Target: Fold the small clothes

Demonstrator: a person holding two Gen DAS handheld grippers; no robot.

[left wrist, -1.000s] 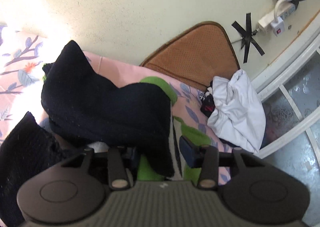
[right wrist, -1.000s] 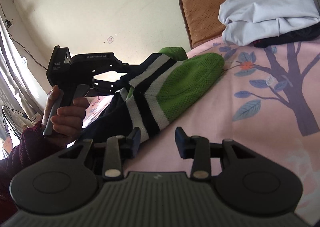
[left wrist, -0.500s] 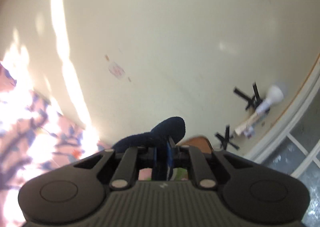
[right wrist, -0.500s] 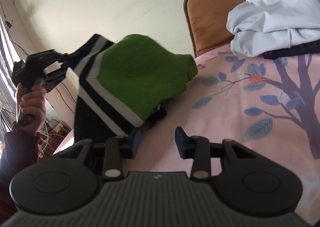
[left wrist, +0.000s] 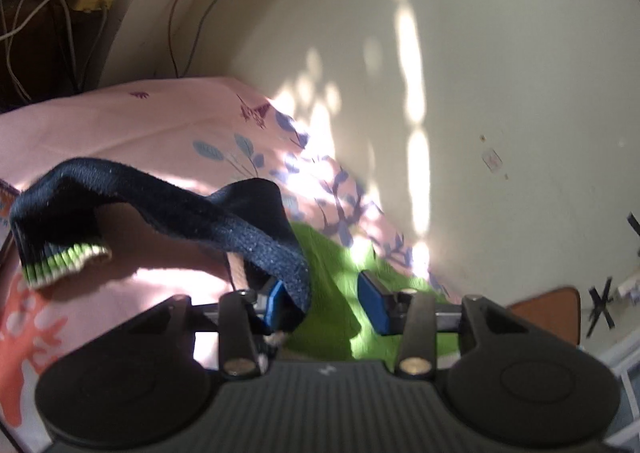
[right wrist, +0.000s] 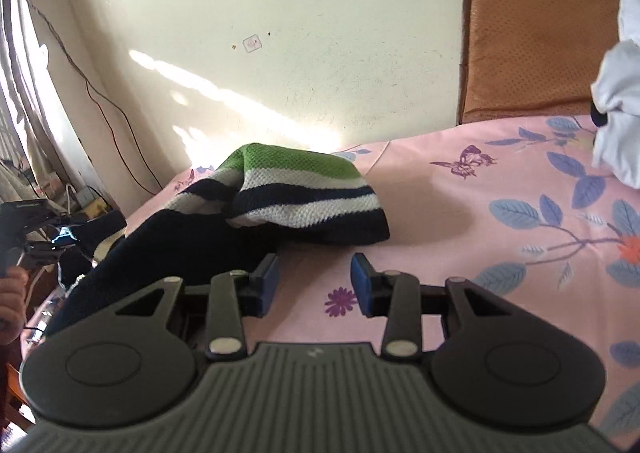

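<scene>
A small knit sweater (right wrist: 280, 193), navy with white stripes and a green top, lies bunched on the pink floral bedsheet (right wrist: 500, 213). My right gripper (right wrist: 314, 283) is open and empty just in front of it, low over the sheet. My left gripper (left wrist: 326, 299) is open; a navy sleeve (left wrist: 168, 209) with a green and white cuff drapes over its left finger, and the green part (left wrist: 332, 281) lies between the jaws. The left gripper also shows in the right wrist view (right wrist: 36, 233) at the far left, beside the sweater's navy end.
A brown cushion (right wrist: 536, 45) leans on the cream wall at the back right. A white garment (right wrist: 618, 109) lies at the right edge. Cables and a curtain (right wrist: 24, 93) are at the left, past the bed's edge.
The left gripper swung the sweater up and over to the left, then opened. The sweater dropped from the air onto the sheet. The right gripper stayed open and turned left.
</scene>
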